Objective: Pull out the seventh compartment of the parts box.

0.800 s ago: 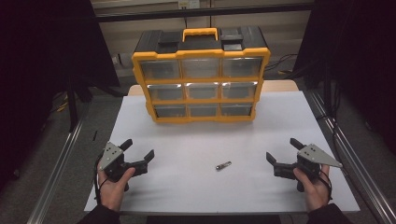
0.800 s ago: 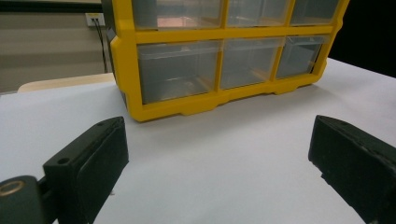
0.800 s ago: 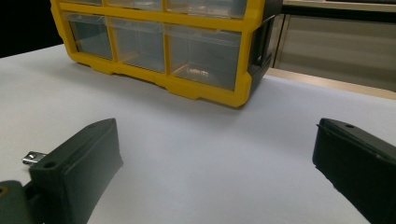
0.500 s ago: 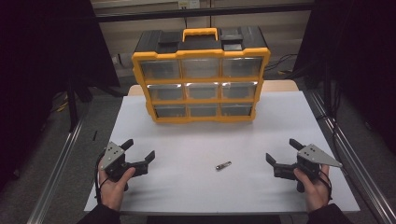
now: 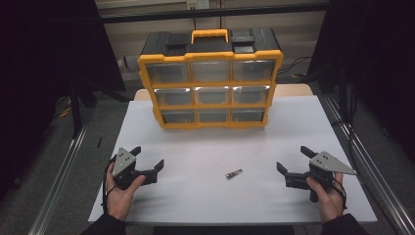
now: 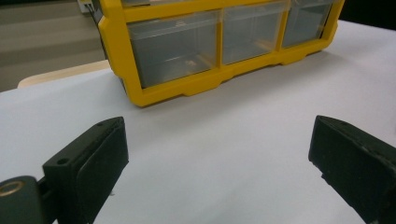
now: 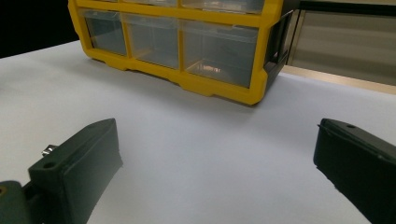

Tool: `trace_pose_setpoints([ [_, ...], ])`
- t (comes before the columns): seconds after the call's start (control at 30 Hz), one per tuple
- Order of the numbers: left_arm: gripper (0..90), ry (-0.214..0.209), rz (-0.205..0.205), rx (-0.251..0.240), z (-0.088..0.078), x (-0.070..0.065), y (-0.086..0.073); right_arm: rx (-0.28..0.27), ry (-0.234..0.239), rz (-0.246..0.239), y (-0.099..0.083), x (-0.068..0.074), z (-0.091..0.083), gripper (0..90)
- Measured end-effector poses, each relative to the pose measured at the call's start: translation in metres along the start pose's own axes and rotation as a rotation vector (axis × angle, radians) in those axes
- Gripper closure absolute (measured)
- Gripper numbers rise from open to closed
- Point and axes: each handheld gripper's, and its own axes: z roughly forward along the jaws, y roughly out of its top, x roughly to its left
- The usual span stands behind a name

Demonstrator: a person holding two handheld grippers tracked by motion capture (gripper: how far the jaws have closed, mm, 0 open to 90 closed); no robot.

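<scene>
The white worktop [image 5: 337, 127] is flanked by metal rails [image 5: 61, 171] (one along each side), a grey floor [image 5: 34, 196] is seen below, and dark curtains [image 5: 44, 44] are hung around a pale wall [image 5: 161, 22].

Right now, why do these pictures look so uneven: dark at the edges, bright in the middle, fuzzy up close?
High view: light falls on the white table while the surroundings stay nearly black. Left gripper view: the left gripper has soft, out-of-focus jaws, and the yellow drawer box is sharper. Right gripper view: the right gripper blurs likewise, and the box's clear drawers catch small glints.
</scene>
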Motion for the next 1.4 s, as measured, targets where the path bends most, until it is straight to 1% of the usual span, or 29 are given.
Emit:
trace_pose_setpoints([
  [0.03, 4.6, -0.016, 0.009, -0.002, 0.001, 0.000, 0.000, 0.000, -0.002, -0.005, 0.000, 0.000, 0.000, 0.3],
  [0.07, 4.6, -0.013, 0.007, 0.002, 0.002, -0.002, 0.000, 0.003, -0.001, 0.000, 0.000, 0.001, 0.000, 0.3],
  [0.1, 4.6, -0.015, 0.022, 0.011, 0.002, -0.002, 0.001, 0.003, 0.001, 0.001, 0.000, 0.002, 0.000, 0.3],
  [0.23, 4.7, -0.013, 0.029, 0.010, 0.006, -0.004, 0.002, 0.005, 0.004, 0.002, 0.000, 0.001, 0.001, 0.3],
  [0.27, 4.7, -0.019, 0.050, 0.018, 0.008, -0.005, 0.003, 0.005, 0.004, 0.004, 0.000, 0.001, 0.001, 0.3],
  [0.3, 4.7, -0.015, 0.064, 0.013, 0.010, -0.005, 0.004, 0.004, 0.008, 0.002, 0.000, 0.000, 0.001, 0.3],
  [0.33, 4.7, -0.010, 0.064, 0.008, 0.011, -0.007, 0.004, 0.004, 0.008, 0.004, 0.000, 0.001, 0.001, 0.3],
  [0.37, 5.0, -0.012, 0.074, 0.000, 0.012, -0.007, 0.005, 0.005, 0.006, 0.002, 0.000, 0.001, 0.001, 0.3],
  [0.4, 5.2, 0.006, 0.083, -0.009, 0.012, -0.008, 0.005, 0.005, 0.007, 0.002, 0.000, 0.000, 0.000, 0.3],
  [0.43, 4.7, 0.011, 0.103, -0.002, 0.013, -0.007, 0.006, 0.007, 0.008, 0.002, -0.001, 0.000, 0.000, 0.3],
  [0.47, 4.7, 0.011, 0.103, -0.002, 0.013, -0.007, 0.006, 0.008, 0.005, 0.003, -0.001, 0.001, 0.001, 0.3],
  [0.5, 4.7, 0.018, 0.091, -0.015, 0.015, -0.007, 0.007, 0.009, 0.006, 0.004, -0.001, 0.001, 0.001, 0.3],
  [0.57, 4.8, 0.014, 0.093, -0.018, 0.016, -0.006, 0.008, 0.008, 0.005, 0.003, -0.001, 0.001, 0.001, 0.3],
  [0.6, 4.7, 0.014, 0.101, -0.023, 0.018, -0.007, 0.008, 0.010, 0.007, 0.001, -0.001, 0.001, 0.001, 0.3],
  [0.73, 4.2, 0.015, 0.108, -0.035, 0.022, -0.006, 0.010, 0.009, 0.004, -0.003, -0.001, 0.001, 0.001, 0.4],
  [0.87, 4.8, 0.039, 0.128, -0.042, 0.031, 0.000, 0.010, 0.011, 0.003, -0.001, -0.001, 0.001, 0.001, 0.5],
  [0.9, 4.8, 0.039, 0.128, -0.042, 0.031, 0.000, 0.010, 0.011, 0.003, -0.001, -0.001, 0.001, 0.001, 0.5],
  [0.93, 4.8, 0.043, 0.114, -0.045, 0.036, 0.003, 0.010, 0.010, 0.001, -0.002, -0.001, 0.001, 0.001, 0.5],
  [0.97, 4.8, 0.052, 0.109, -0.054, 0.039, 0.004, 0.010, 0.010, 0.002, -0.002, -0.001, 0.001, 0.001, 0.5],
  [1.07, 5.1, 0.050, 0.113, -0.052, 0.043, 0.006, 0.010, 0.012, 0.003, -0.004, -0.001, 0.001, 0.001, 0.5],
  [1.1, 5.2, 0.057, 0.128, -0.037, 0.045, 0.007, 0.010, 0.012, 0.004, -0.004, -0.001, 0.001, 0.001, 0.5],
  [1.13, 5.2, 0.071, 0.131, -0.045, 0.046, 0.006, 0.010, 0.011, 0.004, -0.004, -0.001, 0.001, 0.001, 0.5],
  [1.17, 5.0, 0.061, 0.144, -0.050, 0.047, 0.007, 0.011, 0.012, 0.003, -0.004, -0.001, 0.001, 0.001, 0.5],
  [1.2, 5.1, 0.058, 0.164, -0.044, 0.047, 0.008, 0.012, 0.013, 0.002, -0.004, -0.001, 0.001, 0.001, 0.5],
  [1.23, 5.5, 0.076, 0.181, -0.042, 0.048, 0.007, 0.012, 0.014, 0.001, -0.004, -0.001, 0.001, 0.001, 0.5],
  [1.27, 5.7, 0.090, 0.207, -0.041, 0.049, 0.006, 0.013, 0.015, -0.002, -0.005, -0.001, 0.001, 0.001, 0.5],
  [1.3, 5.7, 0.102, 0.235, -0.055, 0.051, 0.005, 0.013, 0.015, -0.001, -0.002, -0.001, 0.001, 0.001, 0.5],
  [1.37, 5.7, 0.106, 0.273, -0.056, 0.052, 0.004, 0.015, 0.014, -0.001, -0.002, -0.001, 0.001, 0.001, 0.5],
  [1.4, 5.6, 0.112, 0.269, -0.069, 0.054, 0.004, 0.015, 0.015, -0.001, -0.003, -0.001, 0.001, 0.001, 0.5],
])
